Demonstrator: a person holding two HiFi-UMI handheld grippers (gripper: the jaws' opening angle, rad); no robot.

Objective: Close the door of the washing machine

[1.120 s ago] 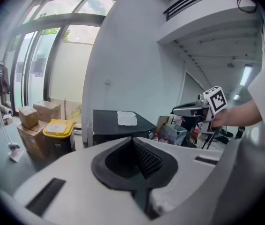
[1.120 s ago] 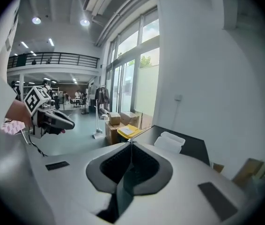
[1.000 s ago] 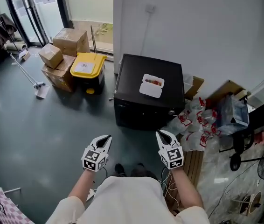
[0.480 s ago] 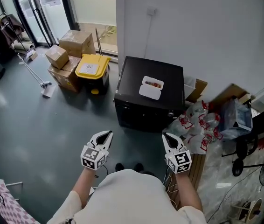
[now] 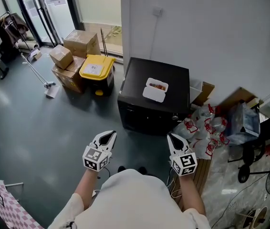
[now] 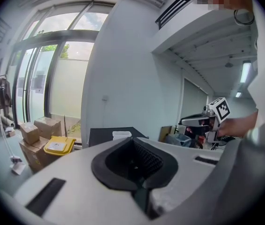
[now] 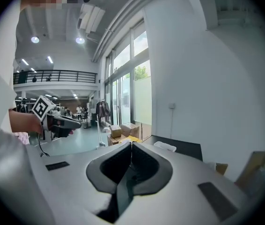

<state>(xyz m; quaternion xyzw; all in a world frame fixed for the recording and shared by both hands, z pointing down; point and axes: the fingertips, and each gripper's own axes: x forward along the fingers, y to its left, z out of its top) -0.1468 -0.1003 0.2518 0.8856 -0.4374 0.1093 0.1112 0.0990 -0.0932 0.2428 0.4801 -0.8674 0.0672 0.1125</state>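
Head view, containers: white tub (image 5: 155, 89) is sitting on top of the washing machine (image 5: 140, 78), something red-orange showing inside; yellow bin (image 5: 95, 69) is standing lidded, far left.
Machine look: black box, backing against the white wall (image 5: 211, 32), well beyond both grippers.
Hard to read: its front is lying in shadow, door indistinct.
Left gripper (image 5: 108, 136): jaws pressing together, empty.
Right gripper (image 5: 173, 138): jaws pressing together, empty.

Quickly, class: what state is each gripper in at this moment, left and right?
Left gripper: jaws closed, holding nothing.
Right gripper: jaws closed, holding nothing.
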